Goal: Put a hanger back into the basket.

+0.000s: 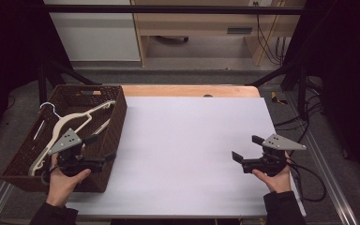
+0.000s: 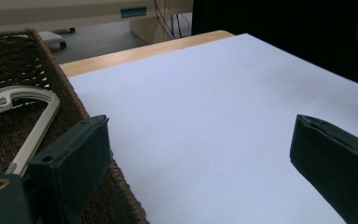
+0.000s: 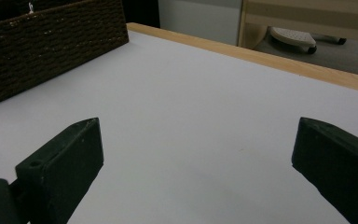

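My left gripper (image 1: 99,147) hangs over the near right wall of the wicker basket (image 1: 117,123), jaws spread wide with nothing between them; my right gripper (image 1: 245,150) waits equally wide above the white sheet (image 1: 187,145). The cream hanger (image 1: 70,123) lies inside the basket, just beyond the left gripper. I judge the clean move is lifting clear of the rim without snagging the weave.
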A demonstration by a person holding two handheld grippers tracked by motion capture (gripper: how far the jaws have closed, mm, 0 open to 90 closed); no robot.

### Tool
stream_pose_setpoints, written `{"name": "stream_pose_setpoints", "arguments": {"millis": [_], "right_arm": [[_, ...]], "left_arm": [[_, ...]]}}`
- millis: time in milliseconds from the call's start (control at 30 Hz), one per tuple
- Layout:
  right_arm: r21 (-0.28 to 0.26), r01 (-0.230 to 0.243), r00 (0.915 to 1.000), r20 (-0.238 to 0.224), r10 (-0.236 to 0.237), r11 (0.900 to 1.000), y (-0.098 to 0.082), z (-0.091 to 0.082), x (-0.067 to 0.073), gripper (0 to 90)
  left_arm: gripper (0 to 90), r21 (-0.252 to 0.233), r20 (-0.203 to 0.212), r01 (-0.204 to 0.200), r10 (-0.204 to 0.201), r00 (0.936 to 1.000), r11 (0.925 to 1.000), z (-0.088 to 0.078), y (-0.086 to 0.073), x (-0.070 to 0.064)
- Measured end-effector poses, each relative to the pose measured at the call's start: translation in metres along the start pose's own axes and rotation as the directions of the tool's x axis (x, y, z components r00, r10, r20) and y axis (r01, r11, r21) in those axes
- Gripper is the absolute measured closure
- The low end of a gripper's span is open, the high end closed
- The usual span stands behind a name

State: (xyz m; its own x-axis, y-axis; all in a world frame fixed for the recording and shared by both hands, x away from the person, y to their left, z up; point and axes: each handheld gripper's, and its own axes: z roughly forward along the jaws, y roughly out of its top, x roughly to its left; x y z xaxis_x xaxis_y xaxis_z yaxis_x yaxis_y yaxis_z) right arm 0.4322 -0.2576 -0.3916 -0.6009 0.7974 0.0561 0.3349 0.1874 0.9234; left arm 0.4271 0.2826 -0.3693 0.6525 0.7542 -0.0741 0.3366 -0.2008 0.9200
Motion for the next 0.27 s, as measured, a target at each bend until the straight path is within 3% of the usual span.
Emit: {"name": "stream_pose_setpoints", "arguments": {"millis": [267], "right_arm": [[-0.004, -0.003, 1.0, -0.005, 0.003, 1.0, -0.0009, -0.001, 0.0001, 2.4]], "left_arm": [[4.7, 0.008, -0.018, -0.017, 0.018, 0.9997, 0.9998, 0.0058, -0.0048, -0.004]]}}
